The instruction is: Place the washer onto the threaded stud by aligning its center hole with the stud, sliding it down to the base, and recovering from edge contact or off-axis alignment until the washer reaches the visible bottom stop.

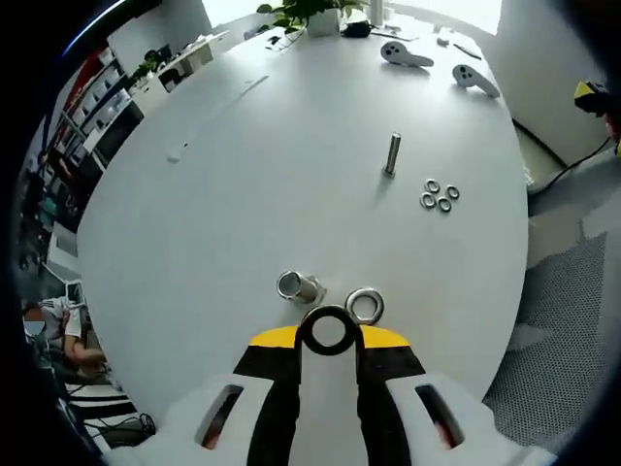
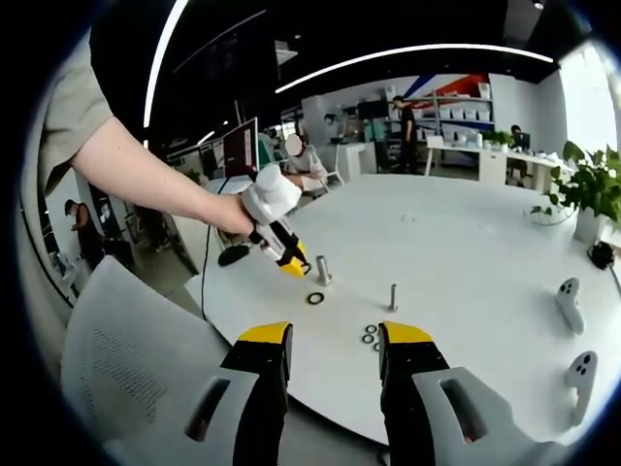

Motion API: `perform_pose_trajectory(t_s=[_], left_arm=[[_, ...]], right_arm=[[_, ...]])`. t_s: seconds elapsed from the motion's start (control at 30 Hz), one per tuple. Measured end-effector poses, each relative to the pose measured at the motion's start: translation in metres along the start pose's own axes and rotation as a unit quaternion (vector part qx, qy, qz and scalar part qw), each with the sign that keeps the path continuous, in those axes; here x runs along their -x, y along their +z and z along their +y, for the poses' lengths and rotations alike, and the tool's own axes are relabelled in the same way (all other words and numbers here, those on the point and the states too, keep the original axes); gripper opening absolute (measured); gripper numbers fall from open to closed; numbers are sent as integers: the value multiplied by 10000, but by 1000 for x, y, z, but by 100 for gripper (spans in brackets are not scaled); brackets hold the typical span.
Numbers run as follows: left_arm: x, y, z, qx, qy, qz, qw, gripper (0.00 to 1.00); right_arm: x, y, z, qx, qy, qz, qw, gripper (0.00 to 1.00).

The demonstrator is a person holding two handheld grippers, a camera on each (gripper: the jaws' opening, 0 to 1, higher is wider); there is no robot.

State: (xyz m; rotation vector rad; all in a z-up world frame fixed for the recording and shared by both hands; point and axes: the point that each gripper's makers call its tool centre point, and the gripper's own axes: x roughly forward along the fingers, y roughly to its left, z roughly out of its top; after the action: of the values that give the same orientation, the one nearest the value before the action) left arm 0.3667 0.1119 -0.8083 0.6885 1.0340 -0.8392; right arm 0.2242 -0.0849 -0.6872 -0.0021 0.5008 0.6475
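In the left gripper view, my left gripper (image 1: 328,335) has its yellow-tipped fingers (image 1: 275,339) closed on a dark washer (image 1: 328,330), which is held flat between the tips just above the white counter (image 1: 223,194). Immediately left of the tips a short metal sleeve (image 1: 299,287) lies on its side; a silver washer (image 1: 365,306) lies flat just right of the tips, touching or nearly touching the held one — I cannot tell which. Farther along the counter the threaded stud (image 1: 392,153) stands upright, bare, well apart from the held washer. To its right, four small washers (image 1: 439,195) sit in a cluster. Two white controllers (image 1: 435,64) lie near the far edge beside a potted plant (image 1: 312,14).

In the right gripper view, a person's bare arm (image 2: 146,175) holds the left gripper (image 2: 294,268) over the counter (image 2: 466,252), next to a dark ring (image 2: 315,298) and the sleeve (image 2: 323,271). The stud (image 2: 393,296) stands to their right, the small washers (image 2: 372,335) nearer my right gripper (image 2: 336,345). Its fingers (image 2: 265,340) are wide apart — holding nothing — at the near counter edge.
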Motion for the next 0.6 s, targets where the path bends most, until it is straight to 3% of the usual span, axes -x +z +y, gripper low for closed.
perform_pose_trajectory(t_s=[0.27,0.6], left_arm=[[7,20,10,-113,91,-134,9998,19],[-3,34,19,-420,154,-68,9990,19]], right_arm=[[0,0,0,0,7,5,10000,38],[0,0,0,-10,4,-14,10000,37]])
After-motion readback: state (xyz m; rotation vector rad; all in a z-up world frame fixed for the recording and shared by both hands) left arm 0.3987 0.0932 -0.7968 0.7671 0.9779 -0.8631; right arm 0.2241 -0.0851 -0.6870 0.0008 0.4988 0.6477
